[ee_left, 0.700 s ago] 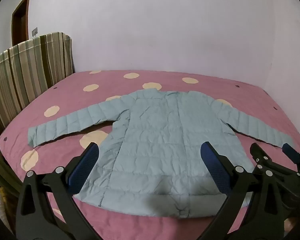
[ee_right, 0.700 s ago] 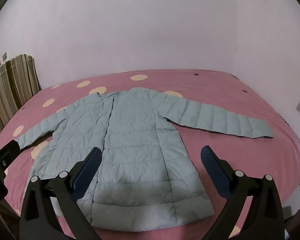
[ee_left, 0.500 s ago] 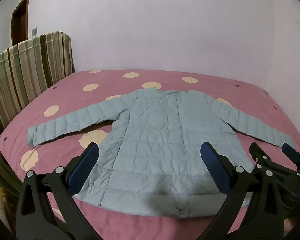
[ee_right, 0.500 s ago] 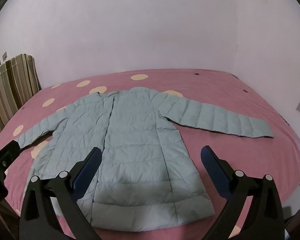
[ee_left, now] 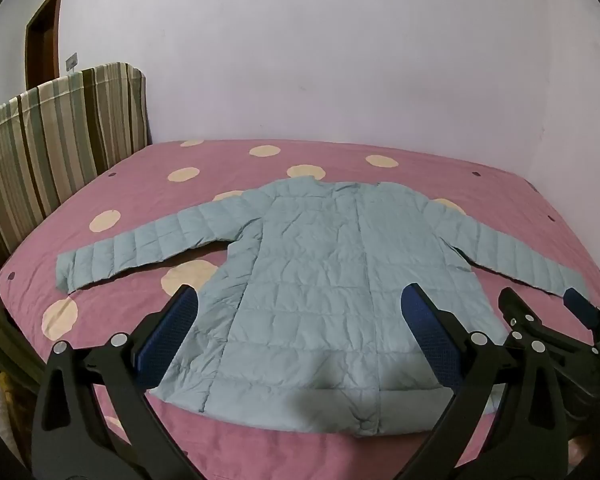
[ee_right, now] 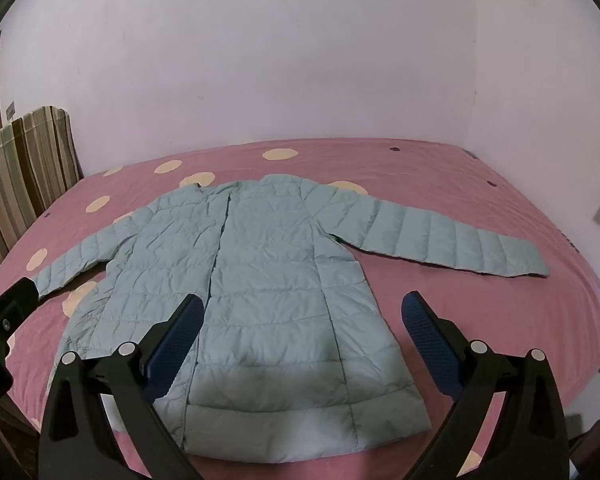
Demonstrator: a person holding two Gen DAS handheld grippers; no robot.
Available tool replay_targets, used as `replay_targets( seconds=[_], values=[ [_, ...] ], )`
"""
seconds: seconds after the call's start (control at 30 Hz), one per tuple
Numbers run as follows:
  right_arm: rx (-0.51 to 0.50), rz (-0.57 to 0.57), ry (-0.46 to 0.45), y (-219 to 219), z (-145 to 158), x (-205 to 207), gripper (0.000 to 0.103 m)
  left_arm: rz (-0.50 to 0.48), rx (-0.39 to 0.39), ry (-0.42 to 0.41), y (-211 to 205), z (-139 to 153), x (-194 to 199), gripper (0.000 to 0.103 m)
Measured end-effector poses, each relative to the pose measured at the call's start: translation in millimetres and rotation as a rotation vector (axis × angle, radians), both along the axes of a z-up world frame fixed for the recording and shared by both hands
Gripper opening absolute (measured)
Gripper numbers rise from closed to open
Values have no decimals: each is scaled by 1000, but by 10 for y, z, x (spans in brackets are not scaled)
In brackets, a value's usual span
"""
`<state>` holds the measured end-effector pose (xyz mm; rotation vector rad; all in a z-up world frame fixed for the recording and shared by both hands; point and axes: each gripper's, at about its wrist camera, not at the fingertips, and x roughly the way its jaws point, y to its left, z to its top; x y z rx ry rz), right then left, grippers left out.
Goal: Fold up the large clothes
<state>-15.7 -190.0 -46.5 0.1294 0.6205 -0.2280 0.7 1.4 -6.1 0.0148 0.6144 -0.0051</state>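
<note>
A pale blue quilted jacket [ee_left: 320,280] [ee_right: 260,280] lies flat on the pink bed, front up, both sleeves spread out to the sides, collar toward the far wall. My left gripper [ee_left: 300,320] hovers open above the jacket's near hem, nothing between its blue pads. My right gripper [ee_right: 300,324] also stands open over the hem's right half, touching nothing. In the left wrist view the right gripper [ee_left: 548,320] shows at the right edge; in the right wrist view part of the left gripper [ee_right: 4,312] shows at the left edge.
The bed [ee_left: 500,200] [ee_right: 480,300] wears a pink sheet with cream dots. A striped headboard [ee_left: 52,140] [ee_right: 24,160] stands at the left. White walls close the far side and the right. A brown door [ee_left: 40,40] is at far left.
</note>
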Motion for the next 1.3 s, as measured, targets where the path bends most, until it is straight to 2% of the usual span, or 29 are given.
replay_targets(
  seconds=[0.4,0.43,1.3],
  values=[
    [-1,-1,1,-45,1,-6,98,-5,-2,3,-41,-111,20,101],
    [-2,-1,1,-51,5,-4,98,-1,-5,3,-3,25,-27,101],
    [-1,0,5,-34,-9,-25,98,-4,-8,11,-12,8,-25,101]
  ],
)
